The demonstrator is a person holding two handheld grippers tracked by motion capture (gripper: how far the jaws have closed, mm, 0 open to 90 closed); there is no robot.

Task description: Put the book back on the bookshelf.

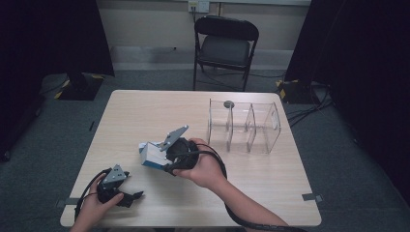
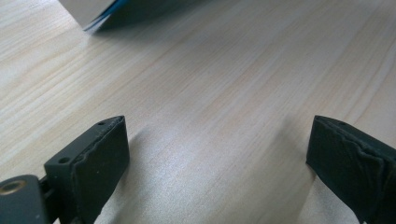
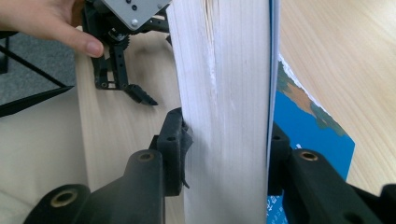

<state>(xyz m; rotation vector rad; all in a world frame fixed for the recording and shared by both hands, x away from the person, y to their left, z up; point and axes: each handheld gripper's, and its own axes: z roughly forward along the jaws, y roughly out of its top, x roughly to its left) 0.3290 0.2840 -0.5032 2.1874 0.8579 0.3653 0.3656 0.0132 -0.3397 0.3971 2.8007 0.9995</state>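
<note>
L gripper [image 1: 126, 195] rests near the tabletop [image 1: 145, 111] edge, jaws wide apart w/ nothing between. R gripper [image 3: 224, 154] clamps the book [image 1: 152, 154] mid-table, lifting it. Next, probably: carry it upright to the clear divider rack [image 1: 244, 126] beyond & slot it in

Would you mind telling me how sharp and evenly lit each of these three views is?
High view: dim, dark curtains, table lit softly. Left gripper view: sheen on the wood between the jaws, book corner blurred. Right gripper view: book's pages bright and soft, right gripper sharper.
</note>
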